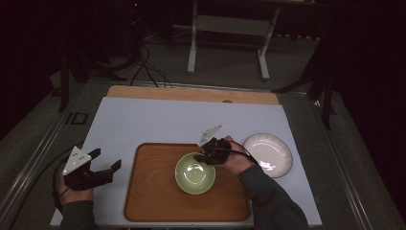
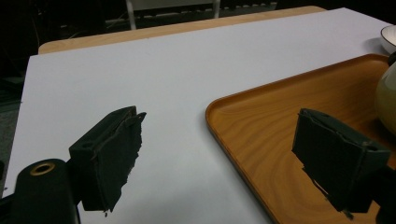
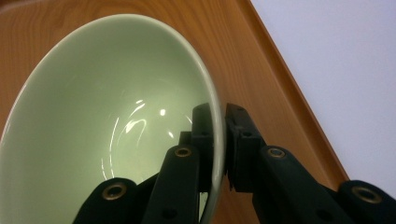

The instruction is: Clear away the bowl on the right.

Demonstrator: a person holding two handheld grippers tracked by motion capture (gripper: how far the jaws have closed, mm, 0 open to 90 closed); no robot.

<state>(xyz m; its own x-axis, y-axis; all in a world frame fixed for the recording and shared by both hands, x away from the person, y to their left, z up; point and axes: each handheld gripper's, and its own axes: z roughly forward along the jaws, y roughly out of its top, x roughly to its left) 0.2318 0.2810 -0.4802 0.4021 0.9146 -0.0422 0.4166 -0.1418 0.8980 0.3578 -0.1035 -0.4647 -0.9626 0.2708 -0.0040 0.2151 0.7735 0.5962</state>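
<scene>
The right gripper (image 1: 209, 155) pinches the rim of the green bowl (image 1: 195, 173), which sits on the wooden tray (image 1: 153, 201). The left gripper (image 1: 98, 167) waits beside the tray, fingers wide apart and empty.

Dark room; grey floor (image 1: 225, 62); white frame (image 1: 229, 24).

We see the bowl (image 1: 195, 173) standing on the tray (image 1: 153, 196), toward its right half. The tray lies on the sheet (image 1: 163, 122) that covers the table (image 1: 191, 94), near the front edge. The plate (image 1: 268, 154) rests on the sheet just right of the tray. Our right gripper (image 1: 209, 154) clamps the bowl's right rim, one jaw inside; our left gripper (image 1: 103, 165) hovers left of the tray.
</scene>
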